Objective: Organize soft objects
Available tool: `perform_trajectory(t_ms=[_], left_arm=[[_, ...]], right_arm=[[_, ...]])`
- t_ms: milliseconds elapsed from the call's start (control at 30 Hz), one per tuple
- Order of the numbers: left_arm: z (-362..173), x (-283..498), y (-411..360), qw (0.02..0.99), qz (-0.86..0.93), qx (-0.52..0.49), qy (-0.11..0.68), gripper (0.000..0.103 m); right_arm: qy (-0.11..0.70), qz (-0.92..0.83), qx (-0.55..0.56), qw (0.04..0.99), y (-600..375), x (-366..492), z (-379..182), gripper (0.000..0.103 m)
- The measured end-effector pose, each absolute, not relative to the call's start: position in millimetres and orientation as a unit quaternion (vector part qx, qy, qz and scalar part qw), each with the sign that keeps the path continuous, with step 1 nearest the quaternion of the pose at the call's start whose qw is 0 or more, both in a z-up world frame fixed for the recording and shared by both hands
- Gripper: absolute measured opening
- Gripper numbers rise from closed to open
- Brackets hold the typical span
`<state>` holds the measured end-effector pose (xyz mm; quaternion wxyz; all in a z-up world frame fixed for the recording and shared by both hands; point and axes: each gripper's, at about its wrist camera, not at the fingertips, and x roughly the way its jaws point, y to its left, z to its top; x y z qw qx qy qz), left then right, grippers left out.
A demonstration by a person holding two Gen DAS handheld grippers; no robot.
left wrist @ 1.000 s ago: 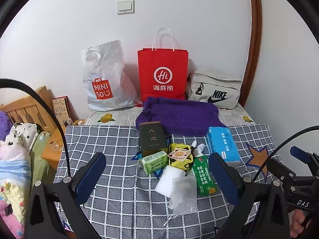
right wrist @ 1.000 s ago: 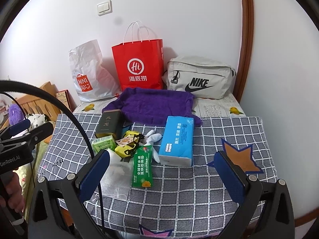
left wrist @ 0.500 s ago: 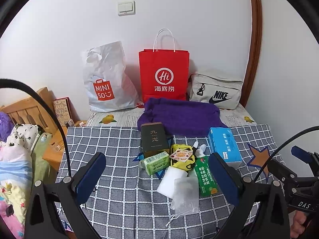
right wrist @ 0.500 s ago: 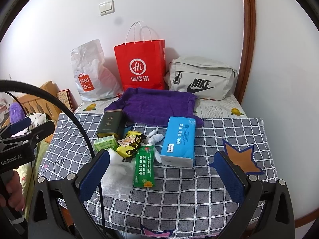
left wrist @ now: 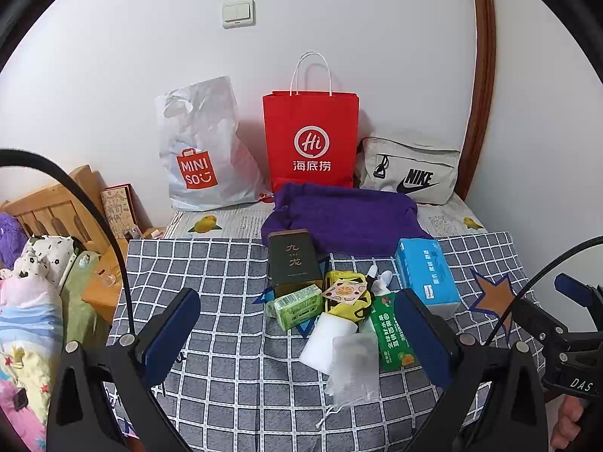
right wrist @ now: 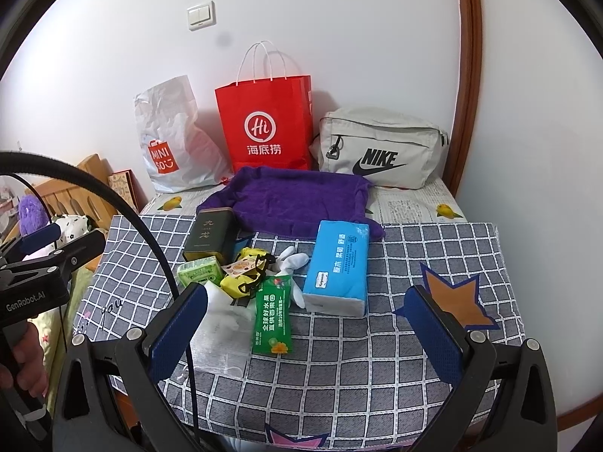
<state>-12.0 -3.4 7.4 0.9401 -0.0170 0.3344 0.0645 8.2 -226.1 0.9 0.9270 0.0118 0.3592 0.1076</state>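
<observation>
Beyond both gaping tools [left wrist: 297,331] [right wrist: 305,324], purple towel [right wrist: 297,199]

Cloth [right wrist: 433,256] free R of tissue pack [right wrist: 336,267]; clutter [right wrist: 241,275] blocks L.

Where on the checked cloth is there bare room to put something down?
Free: the checked cloth left of the dark tin, and the near strip in front of the blue tissue pack beside the star patch. Crowded: the middle cluster around the green sachet.
</observation>
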Motion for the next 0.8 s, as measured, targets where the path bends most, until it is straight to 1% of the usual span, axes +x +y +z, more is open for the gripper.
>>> perform_trajectory(t_ms=[800], left_arm=[[6.9, -13.5, -7.7, 0.940, 0.067, -0.013, 0.335, 0.103]], right_arm=[[0.358, 0.106, 0.014, 0.928, -229.1, 6.6, 2.0, 0.103]])
